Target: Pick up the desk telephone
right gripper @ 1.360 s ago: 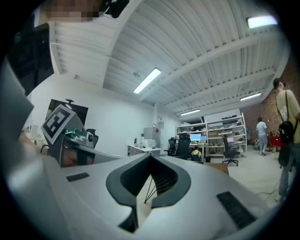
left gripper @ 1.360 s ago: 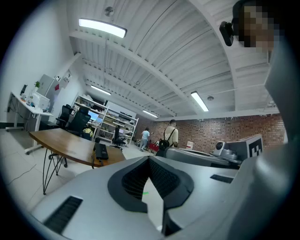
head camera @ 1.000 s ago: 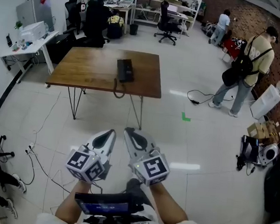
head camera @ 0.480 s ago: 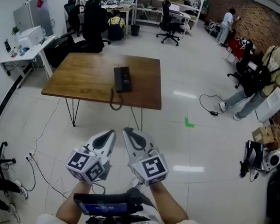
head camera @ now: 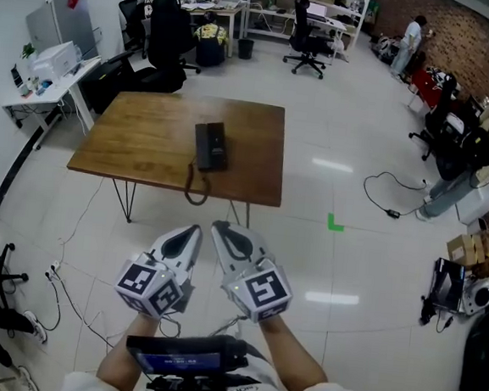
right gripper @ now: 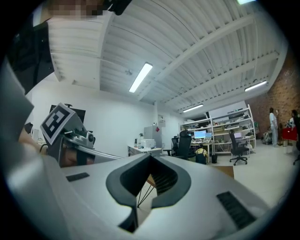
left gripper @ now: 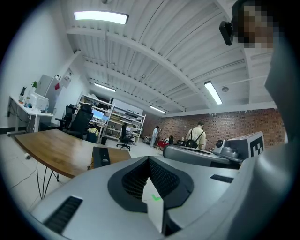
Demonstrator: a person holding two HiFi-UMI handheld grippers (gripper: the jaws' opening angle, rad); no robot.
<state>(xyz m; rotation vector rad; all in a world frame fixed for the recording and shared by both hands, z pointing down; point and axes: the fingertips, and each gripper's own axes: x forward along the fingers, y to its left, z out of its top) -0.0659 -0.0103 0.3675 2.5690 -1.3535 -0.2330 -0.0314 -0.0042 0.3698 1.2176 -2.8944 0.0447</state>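
Observation:
A black desk telephone [head camera: 210,146] lies on a brown wooden table [head camera: 138,143] ahead of me, its cord [head camera: 196,188] hanging in a loop over the near edge. In the left gripper view the telephone [left gripper: 100,156] shows on the table [left gripper: 51,146] beyond the jaws. Both grippers are held side by side well short of the table, over the floor. My left gripper [head camera: 193,233] is shut and empty. My right gripper [head camera: 217,231] is shut and empty too.
Light tiled floor lies between me and the table, with a green tape mark [head camera: 335,223] and loose cables [head camera: 66,285]. A white desk with a printer [head camera: 48,62] stands at left, office chairs [head camera: 165,34] behind the table. People [head camera: 477,160] and boxes are by the brick wall at right.
The table and telephone have come nearer and lower in the head view as I moved forward. Both grippers stay shut, side by side. The person at right has shifted toward the edge.

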